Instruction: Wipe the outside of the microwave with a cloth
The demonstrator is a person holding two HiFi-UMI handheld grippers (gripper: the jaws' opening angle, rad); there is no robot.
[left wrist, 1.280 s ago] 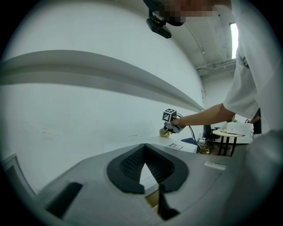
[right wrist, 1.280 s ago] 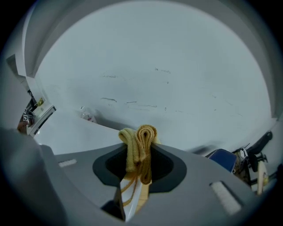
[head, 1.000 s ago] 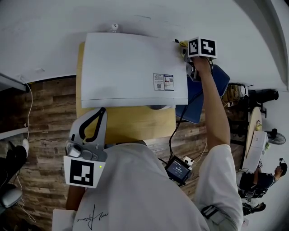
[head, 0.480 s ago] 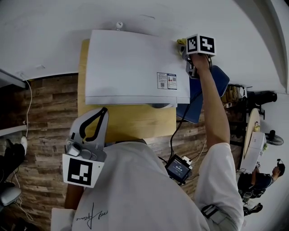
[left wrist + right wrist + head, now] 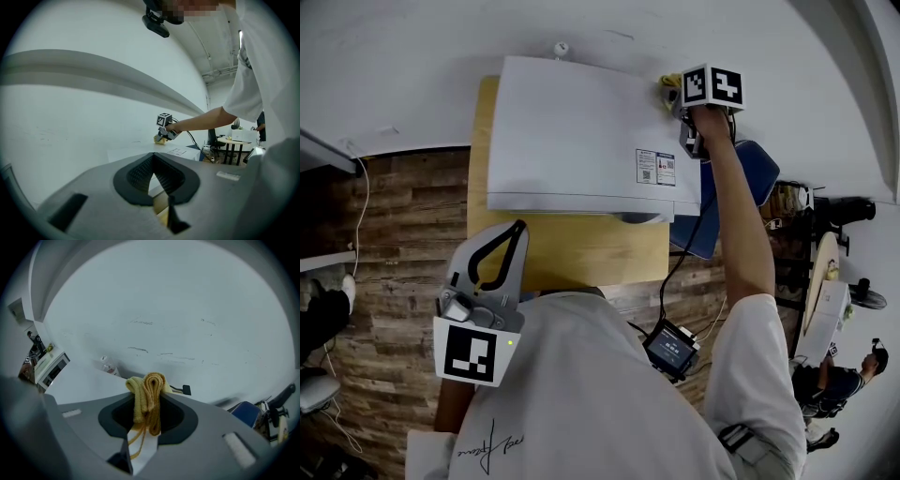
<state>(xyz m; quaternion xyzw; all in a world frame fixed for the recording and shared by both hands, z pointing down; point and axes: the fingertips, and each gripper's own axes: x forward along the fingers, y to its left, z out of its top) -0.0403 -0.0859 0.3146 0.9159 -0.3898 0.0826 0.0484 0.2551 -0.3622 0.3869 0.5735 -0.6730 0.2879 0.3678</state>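
Note:
The white microwave [image 5: 572, 131] stands on a wooden table [image 5: 572, 251] against the wall. My right gripper [image 5: 677, 96] is at the back right corner of its top, shut on a folded yellow cloth [image 5: 667, 84]. In the right gripper view the cloth [image 5: 148, 397] bulges up between the jaws of the right gripper [image 5: 147, 387], over the microwave top [image 5: 82, 384]. My left gripper [image 5: 514, 231] hangs low at the table's front left, shut and holding nothing. From the left gripper [image 5: 153, 158] view, the right gripper [image 5: 164, 134] and cloth [image 5: 158, 139] show far off on the microwave [image 5: 136, 153].
A blue chair [image 5: 736, 183] stands right of the microwave, with a black cable running down past it. A small screen device [image 5: 672, 349] hangs at the person's waist. A small bottle-like thing [image 5: 561, 49] sits behind the microwave. Tables and another person [image 5: 862, 361] are far right.
The right gripper with the cloth has edged a little further onto the back right corner of the microwave top. The left gripper has hardly moved.

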